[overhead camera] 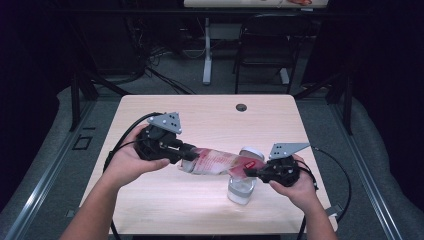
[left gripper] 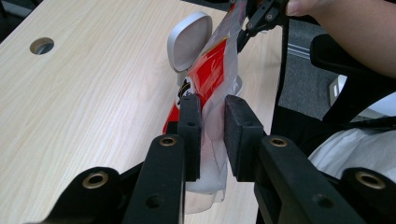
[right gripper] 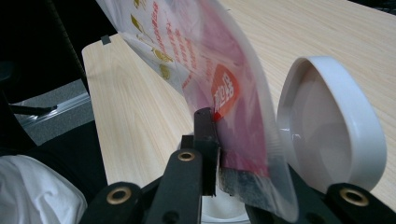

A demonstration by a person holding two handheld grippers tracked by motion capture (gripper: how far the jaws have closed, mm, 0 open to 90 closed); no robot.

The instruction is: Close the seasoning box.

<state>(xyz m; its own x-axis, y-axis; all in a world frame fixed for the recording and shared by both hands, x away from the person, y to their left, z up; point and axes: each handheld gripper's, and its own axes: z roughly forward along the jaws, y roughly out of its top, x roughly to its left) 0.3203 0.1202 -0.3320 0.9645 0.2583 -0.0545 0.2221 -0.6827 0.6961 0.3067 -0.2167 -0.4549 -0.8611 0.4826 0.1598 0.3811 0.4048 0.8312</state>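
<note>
The right gripper [overhead camera: 252,171] clamps 1 end of the red-and-clear bag [overhead camera: 220,162], the left gripper [overhead camera: 186,153] the other, stretching it just above the table [overhead camera: 200,120] over the clear jar [overhead camera: 241,189]. The left gripper view shows both pads [left gripper: 190,135] pinching plastic; the right gripper view shows the jar's flipped-up white lid [right gripper: 334,135] beside the bag. Farther off, a cable hole [overhead camera: 241,107], then a chair [overhead camera: 265,45].

Two black two-jaw grippers [overhead camera: 186,152] [overhead camera: 250,172]: grey triangular perforated top plates [overhead camera: 166,121], brass-coloured pivot screws [left gripper: 168,141], trailing black cables [overhead camera: 127,131].
</note>
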